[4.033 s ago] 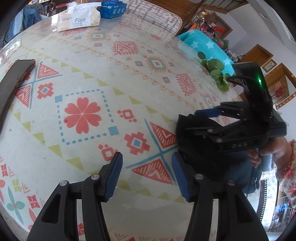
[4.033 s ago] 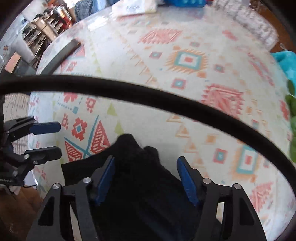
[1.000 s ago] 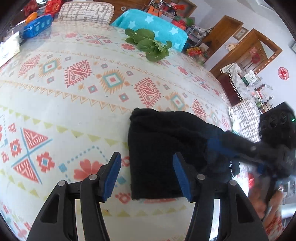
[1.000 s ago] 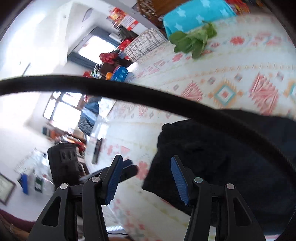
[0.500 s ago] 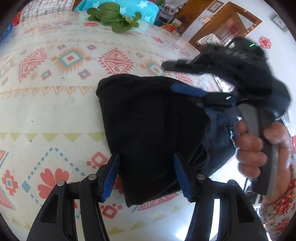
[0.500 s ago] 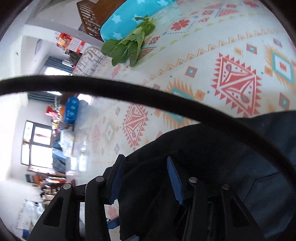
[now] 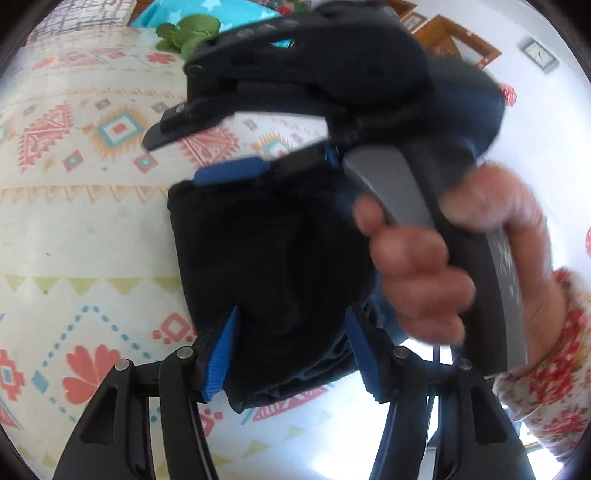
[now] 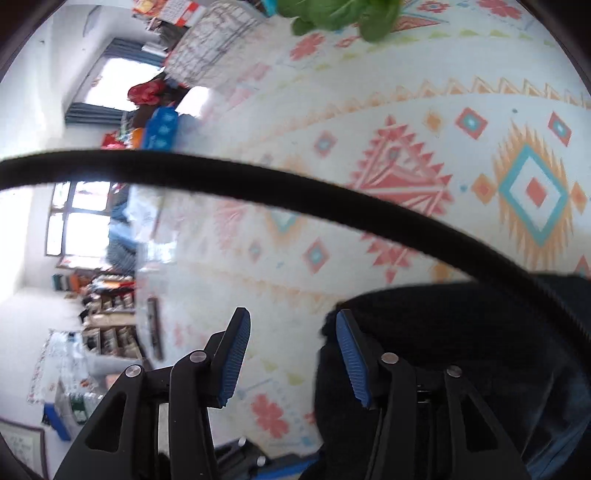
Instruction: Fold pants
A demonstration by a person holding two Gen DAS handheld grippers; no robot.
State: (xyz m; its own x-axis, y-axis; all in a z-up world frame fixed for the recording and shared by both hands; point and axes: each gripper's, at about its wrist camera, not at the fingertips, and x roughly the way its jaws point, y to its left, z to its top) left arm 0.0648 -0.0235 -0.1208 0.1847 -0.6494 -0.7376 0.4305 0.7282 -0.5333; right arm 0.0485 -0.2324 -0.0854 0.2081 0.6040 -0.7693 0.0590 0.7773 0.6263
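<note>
The dark folded pants (image 7: 266, 258) lie as a compact bundle on the patterned tablecloth (image 7: 74, 229). My left gripper (image 7: 290, 350) is open, its blue-padded jaws straddling the near edge of the bundle. The right gripper (image 7: 207, 147), held in a hand (image 7: 424, 273), hovers open over the far edge of the pants. In the right wrist view the right gripper (image 8: 291, 358) is open at the left edge of the pants (image 8: 443, 332), with one finger over cloth and one over bare tablecloth (image 8: 369, 110).
Green leafy vegetables (image 7: 184, 33) lie at the table's far edge, also in the right wrist view (image 8: 340, 14). A black cable (image 8: 258, 192) crosses the right wrist view. A blue box (image 8: 162, 125) and a chair back (image 8: 214, 37) are beyond.
The left gripper moved closer, so the pants now sit between its jaws. The right gripper swung across over the bundle's far edge and now looks past the pants' edge.
</note>
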